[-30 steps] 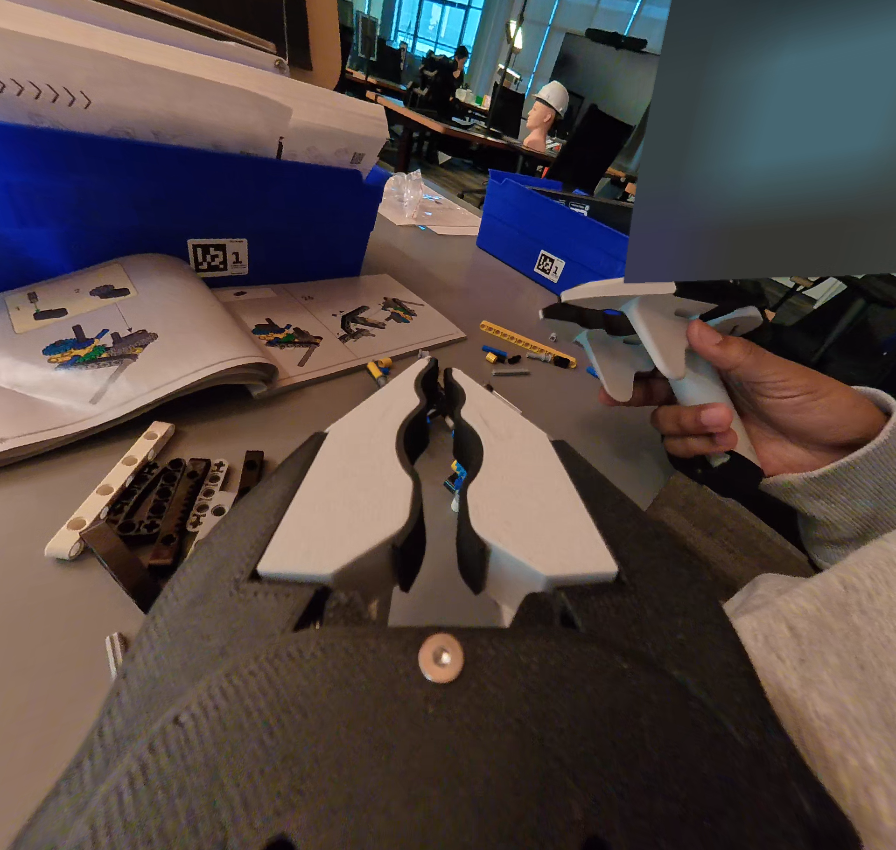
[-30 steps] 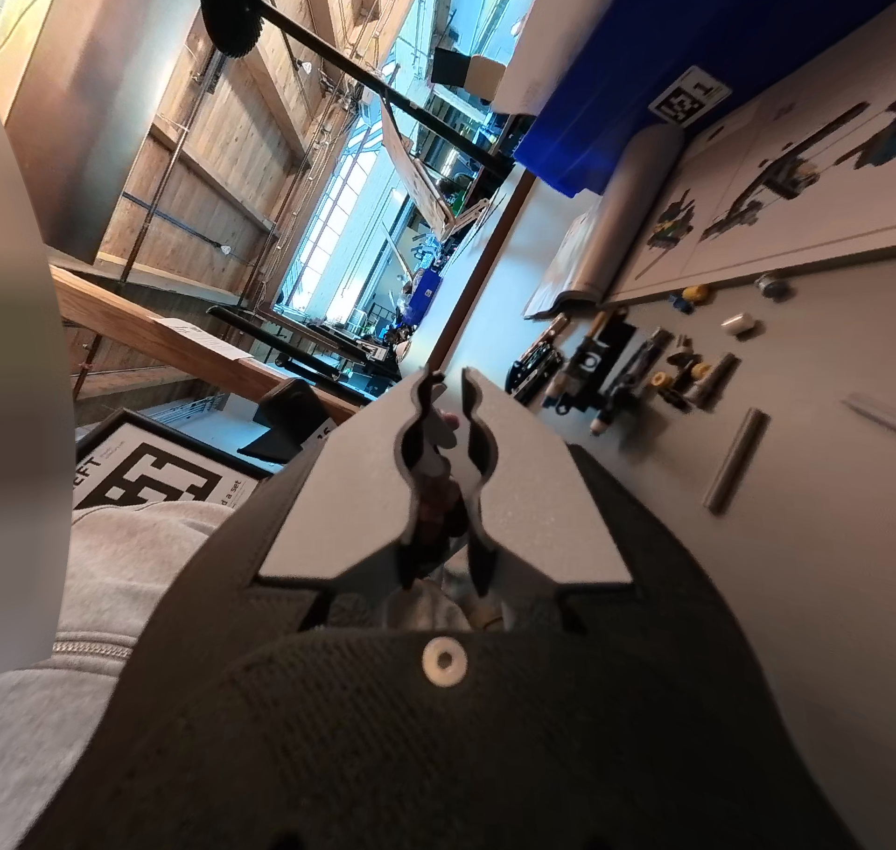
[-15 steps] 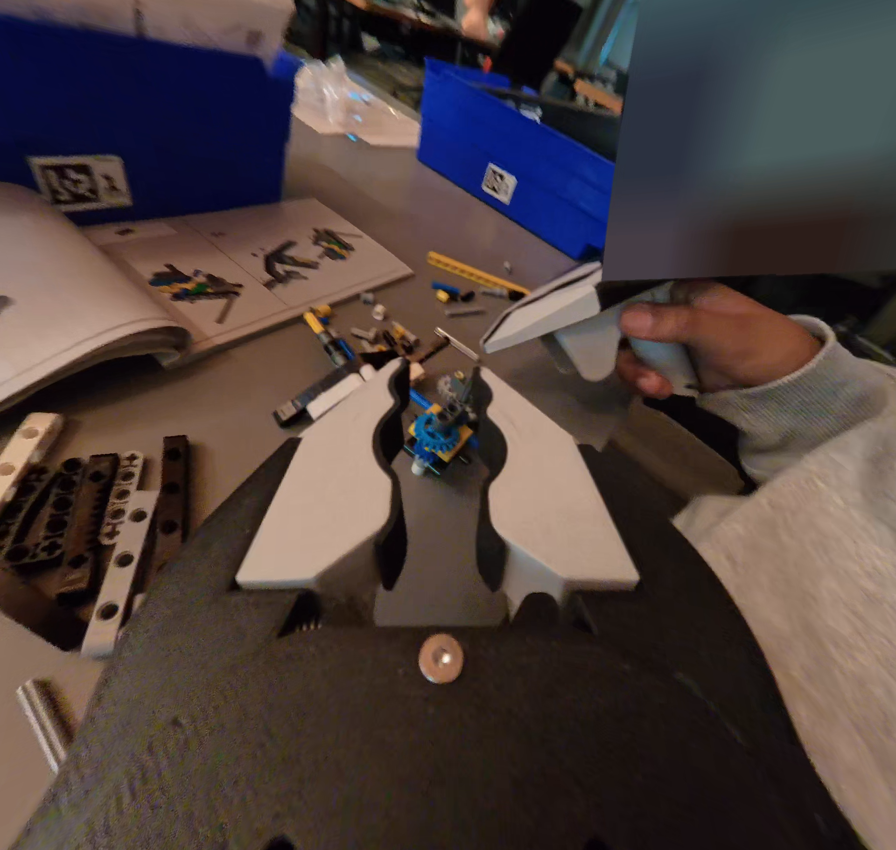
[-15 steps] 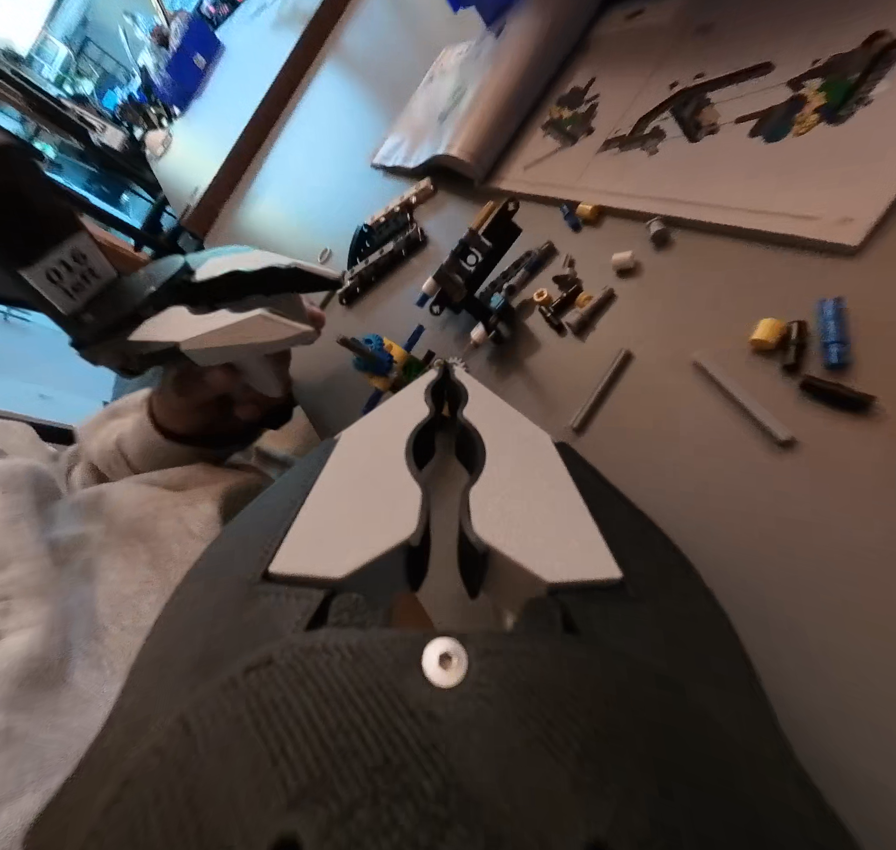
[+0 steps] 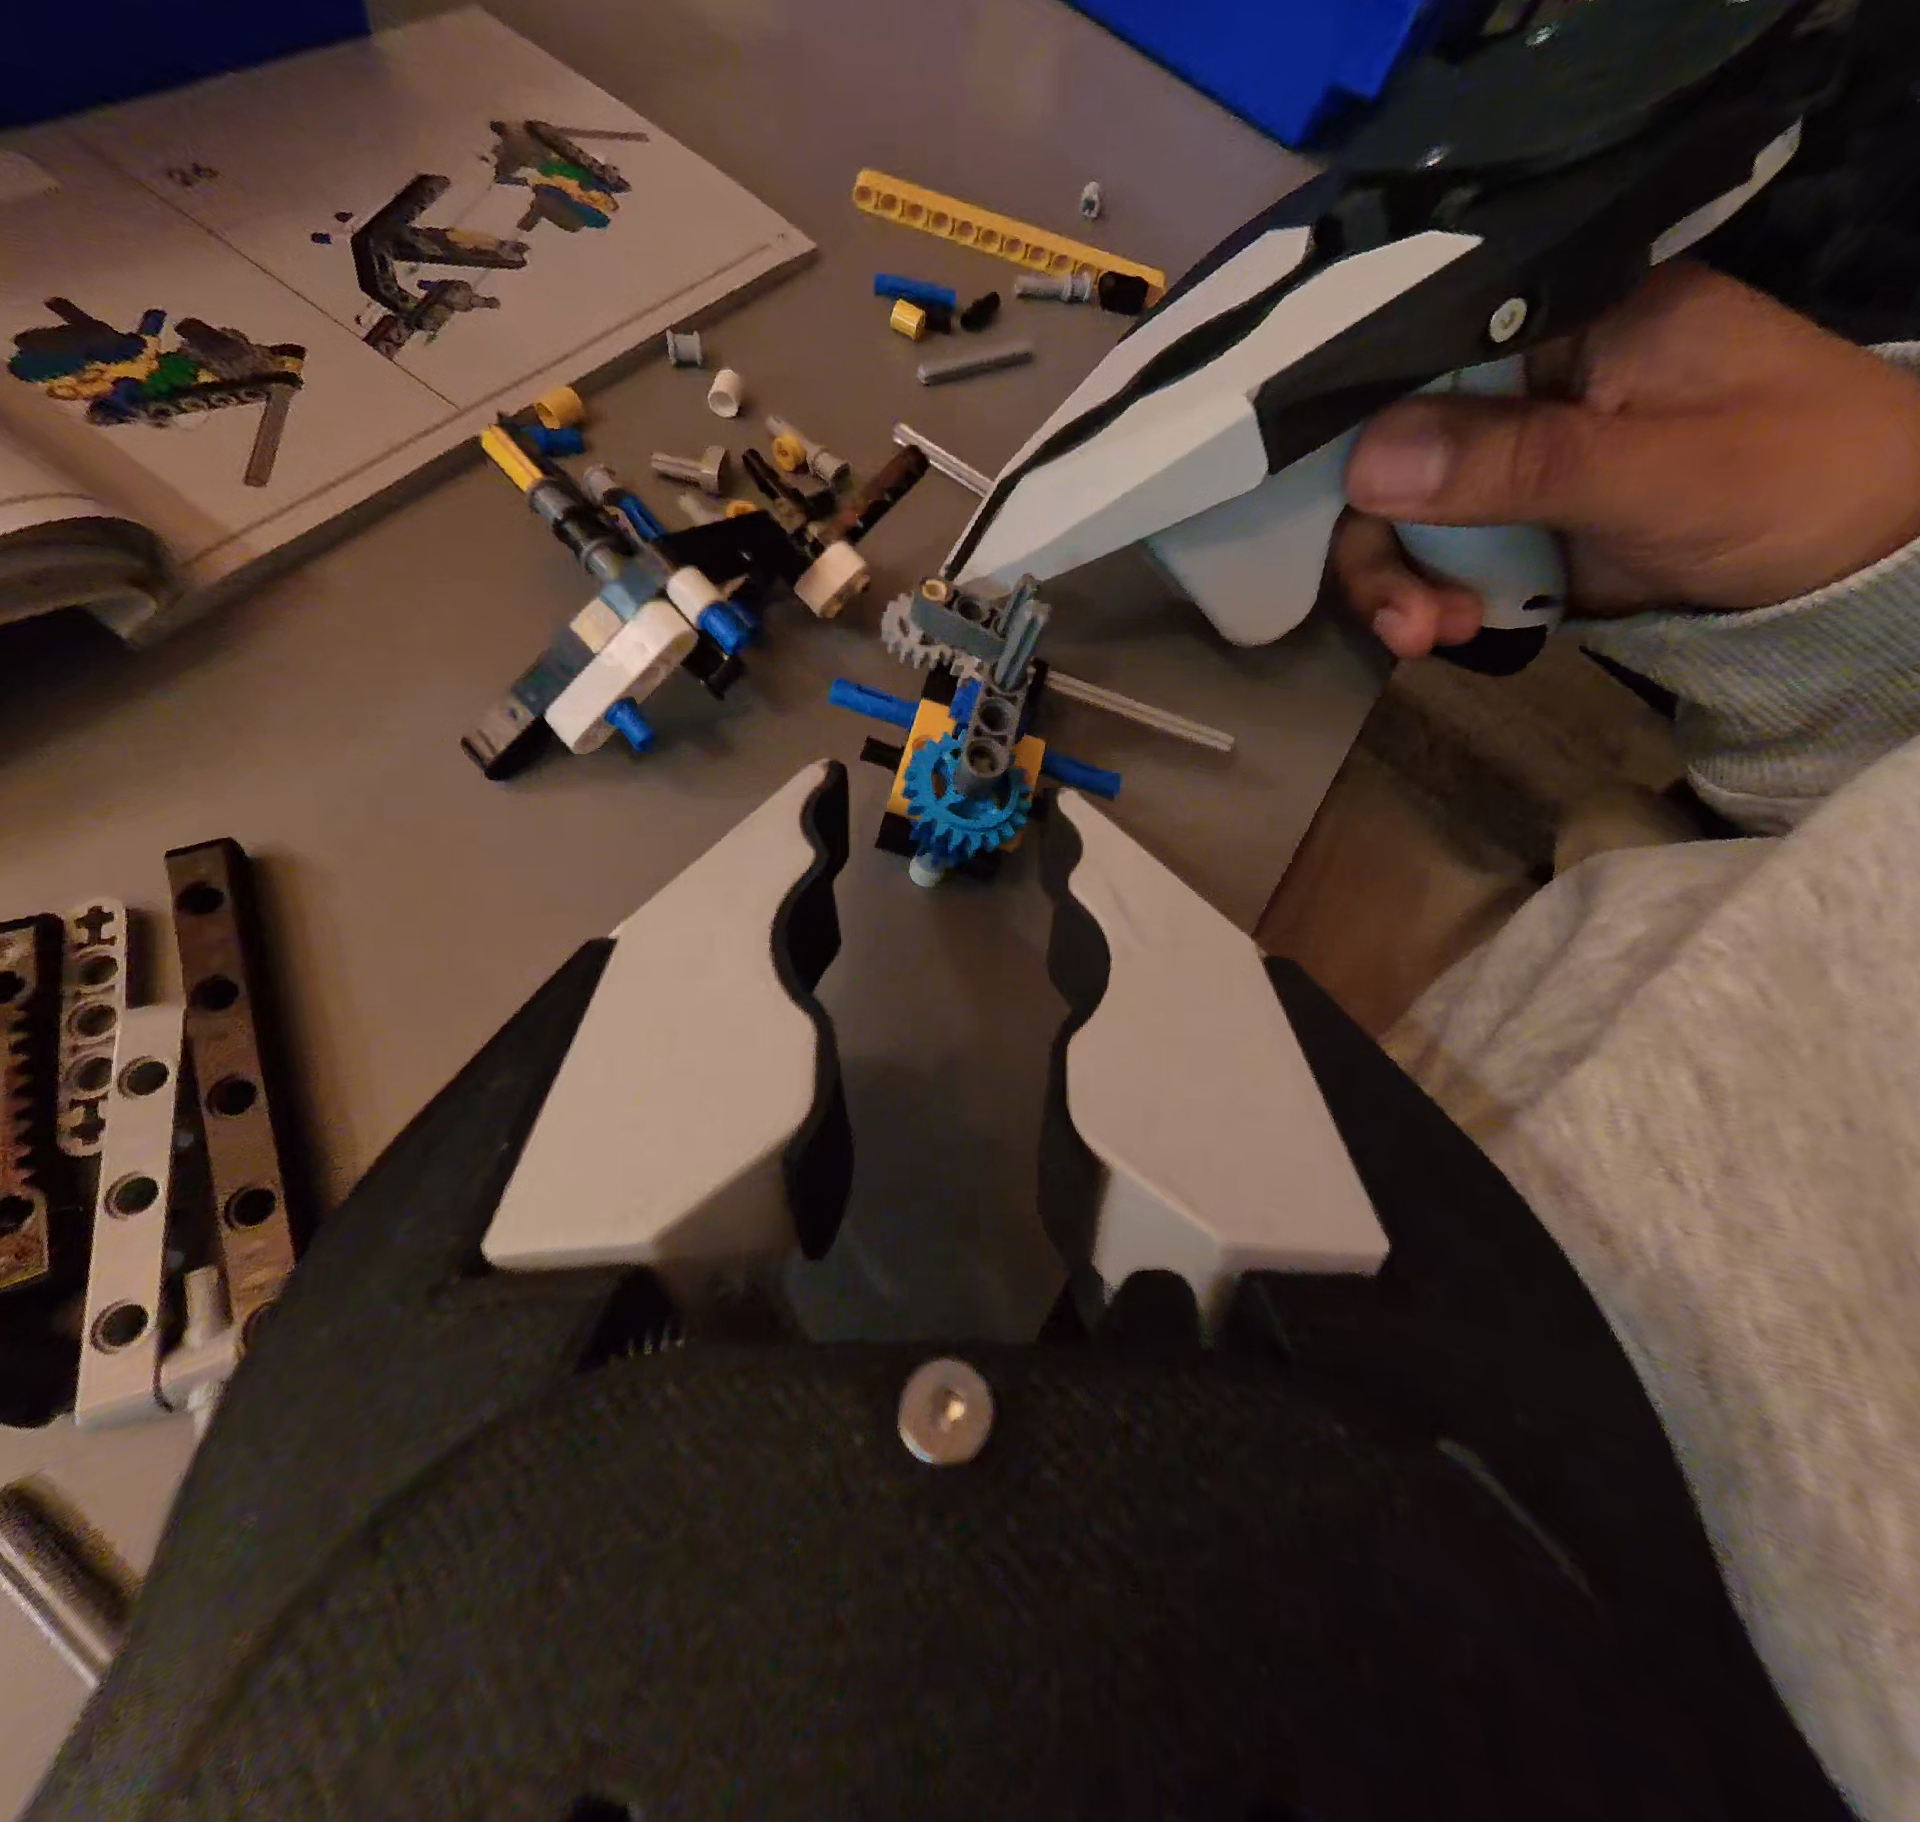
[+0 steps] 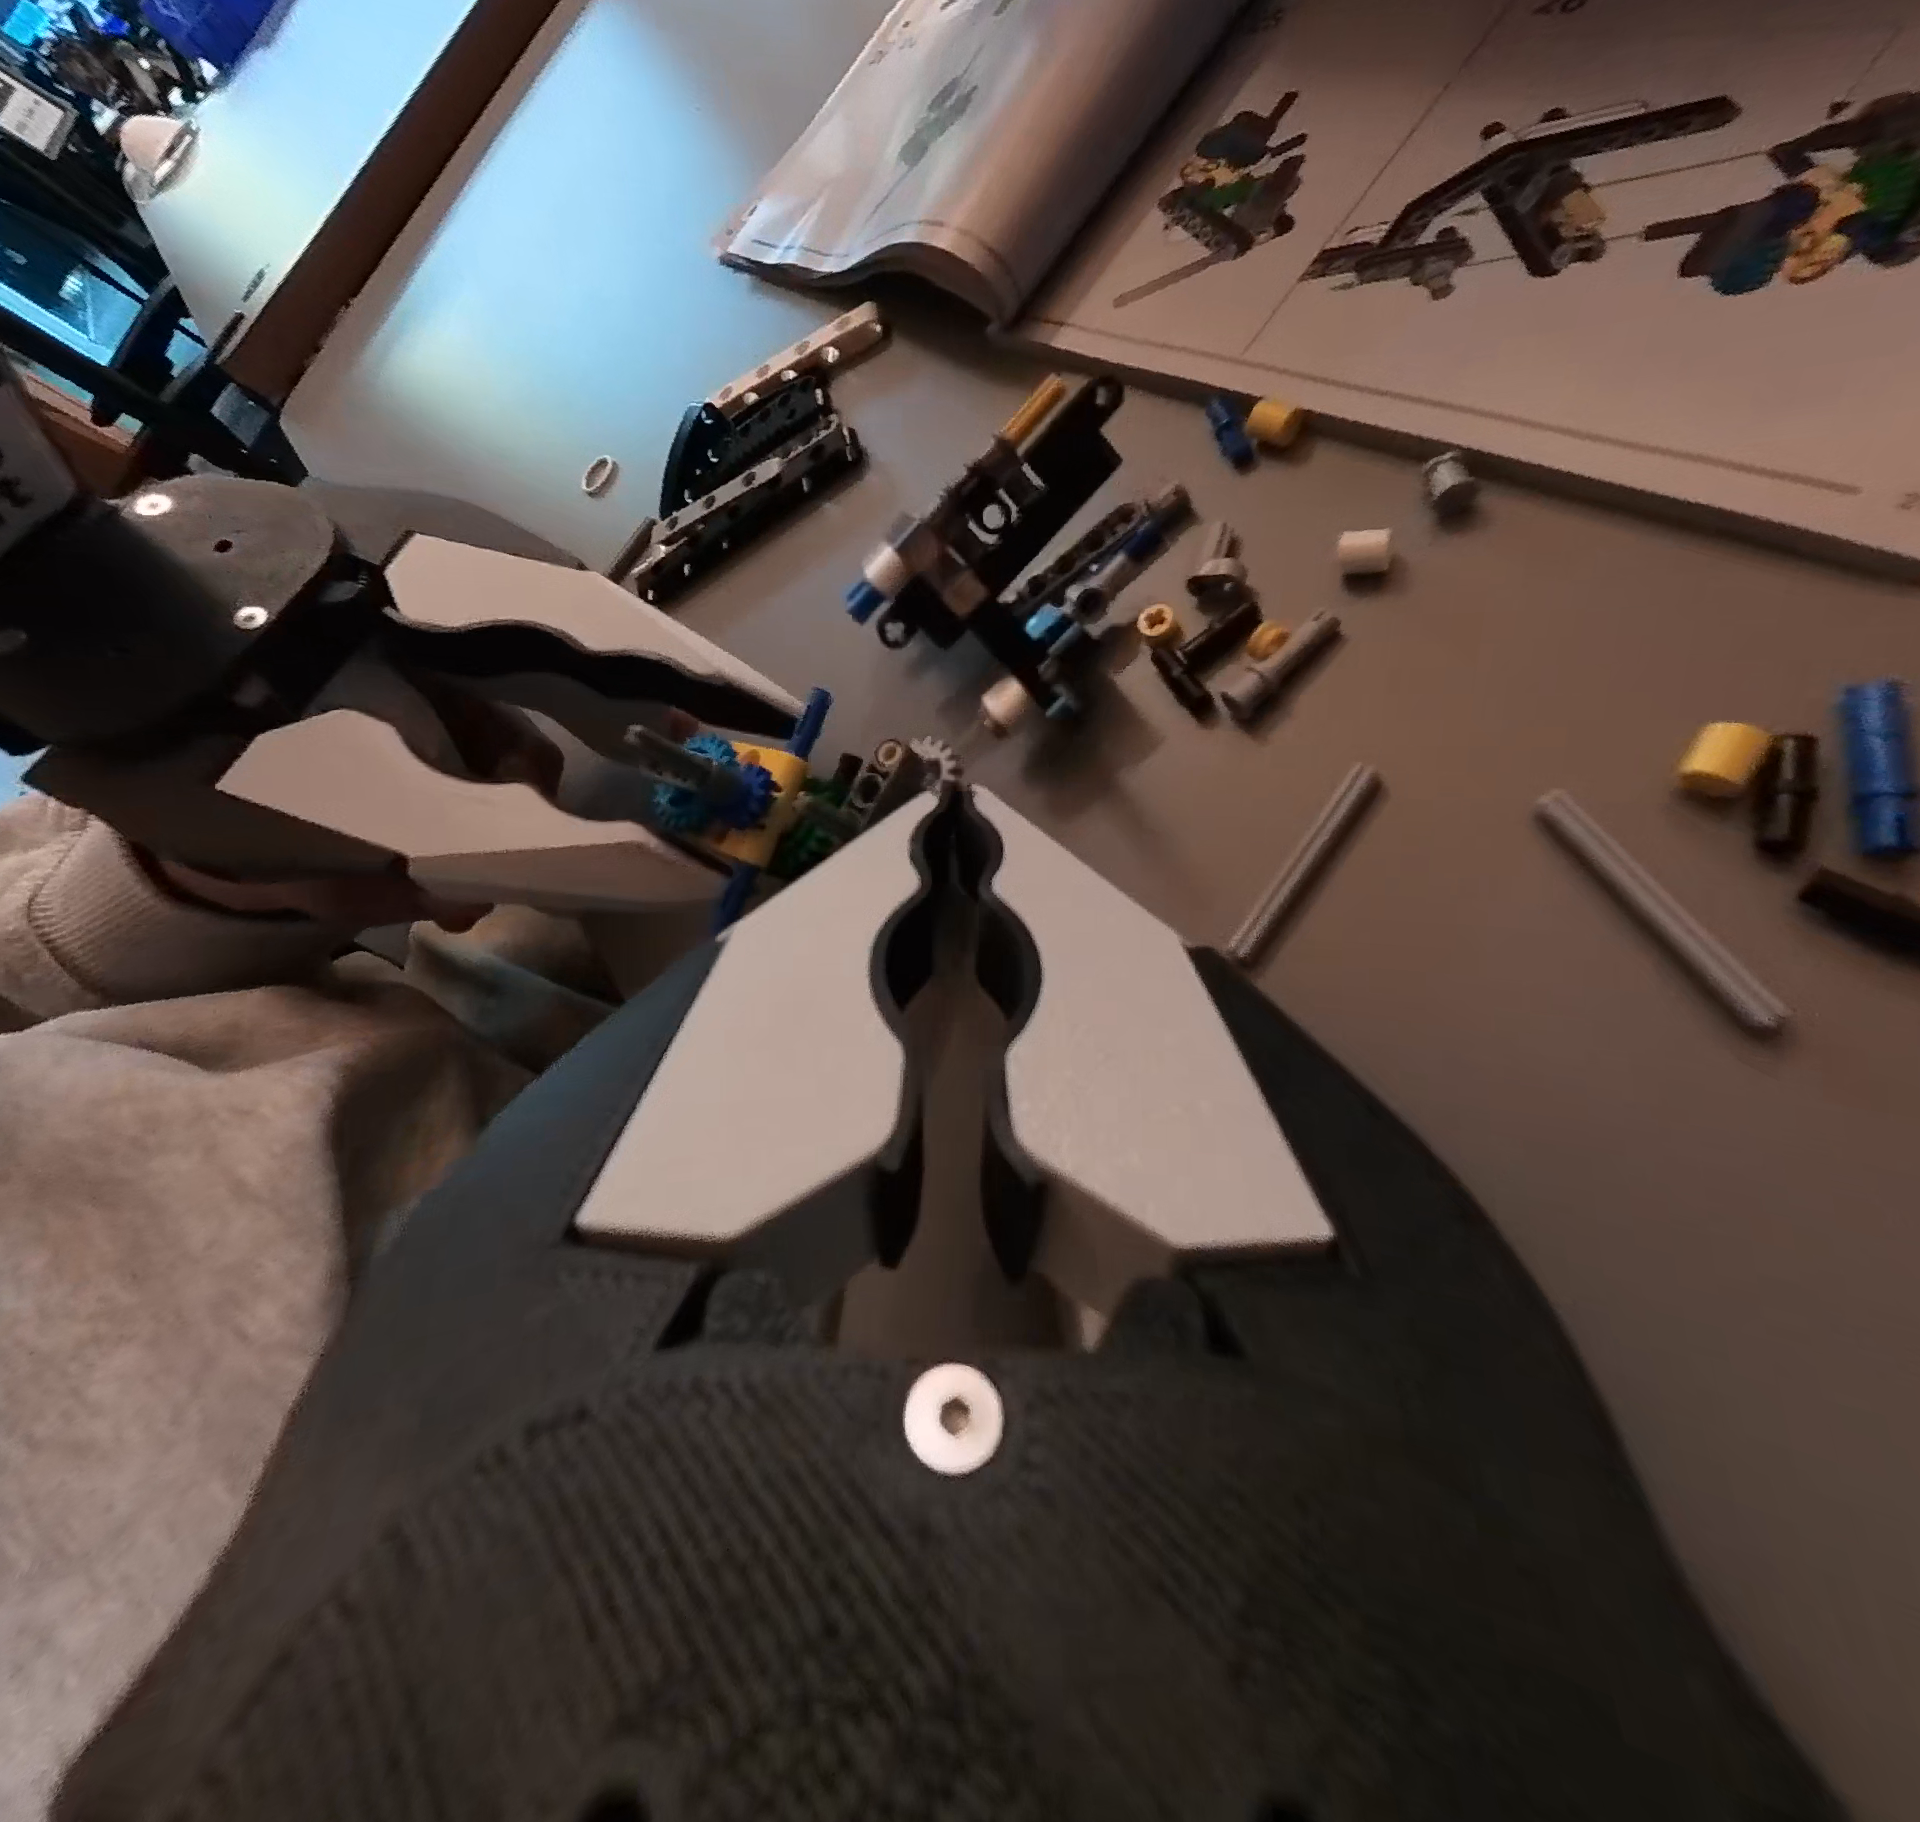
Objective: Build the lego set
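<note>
The left gripper (image 5: 940, 816) stands open, its two fingers spread to either side of the small gear assembly (image 5: 966, 754), which sits on the grey table (image 5: 312, 796) just ahead of the tips. The assembly's grey beam rises and leans away from this gripper toward the right gripper (image 5: 961, 577), whose fingers are pinched together on the assembly's far end, at the grey cog (image 6: 938, 762). The left gripper is thus nearer the yellow-and-blue base, and closing should be enough to brace it. Beyond lie a white-and-black subassembly (image 5: 644, 629) and, farther still, the open instruction booklet (image 5: 364, 245), with loose pins between.
</note>
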